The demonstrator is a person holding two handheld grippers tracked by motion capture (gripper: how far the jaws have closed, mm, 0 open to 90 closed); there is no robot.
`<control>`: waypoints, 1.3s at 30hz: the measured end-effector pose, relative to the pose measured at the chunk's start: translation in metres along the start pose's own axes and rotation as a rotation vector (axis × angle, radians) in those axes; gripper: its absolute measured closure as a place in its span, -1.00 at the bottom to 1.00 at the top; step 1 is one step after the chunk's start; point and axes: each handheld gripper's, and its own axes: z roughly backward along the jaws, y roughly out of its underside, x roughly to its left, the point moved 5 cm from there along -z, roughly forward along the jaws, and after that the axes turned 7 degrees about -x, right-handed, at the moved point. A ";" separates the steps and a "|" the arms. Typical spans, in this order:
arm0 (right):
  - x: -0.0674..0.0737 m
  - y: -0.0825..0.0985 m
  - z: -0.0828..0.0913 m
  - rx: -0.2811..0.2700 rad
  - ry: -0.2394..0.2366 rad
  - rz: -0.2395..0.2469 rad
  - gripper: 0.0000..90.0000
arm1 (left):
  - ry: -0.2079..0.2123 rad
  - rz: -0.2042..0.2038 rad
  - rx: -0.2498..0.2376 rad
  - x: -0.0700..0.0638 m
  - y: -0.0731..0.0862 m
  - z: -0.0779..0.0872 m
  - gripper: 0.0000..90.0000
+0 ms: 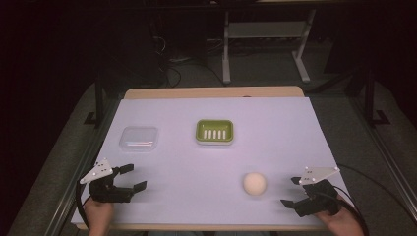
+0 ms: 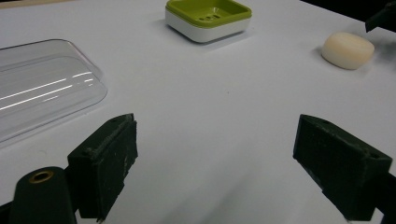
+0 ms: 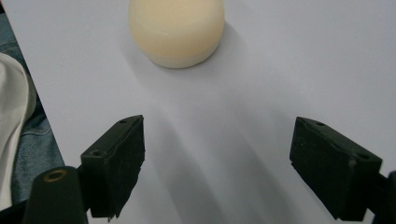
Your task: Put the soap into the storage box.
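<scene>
From above, your right gripper (image 1: pixel 293 192) is hanging spread just right of the soap (image 1: pixel 254 184), the dish (image 1: pixel 214 132) beyond sitting empty. Your left gripper (image 2: pixel 215 154) is gaping, holding nothing. Right gripper view: soap untouched ahead.

We see a cream soap bar (image 1: pixel 254 184) near right on the worktop (image 1: pixel 275 132), our right hand-held gripper (image 1: pixel 290 192) gaping beside it, apart; a green dish (image 1: pixel 215 132) sits farther off.
</scene>
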 end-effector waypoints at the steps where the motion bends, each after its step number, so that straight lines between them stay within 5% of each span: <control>1: 0.000 -0.001 -0.001 0.000 -0.001 0.002 -0.62 | 0.001 -0.003 -0.002 0.000 0.000 0.000 -0.71; 39: 0.015 -0.043 -0.033 0.090 -0.088 0.109 -0.64 | -0.035 0.002 -0.008 0.001 0.000 0.001 -0.71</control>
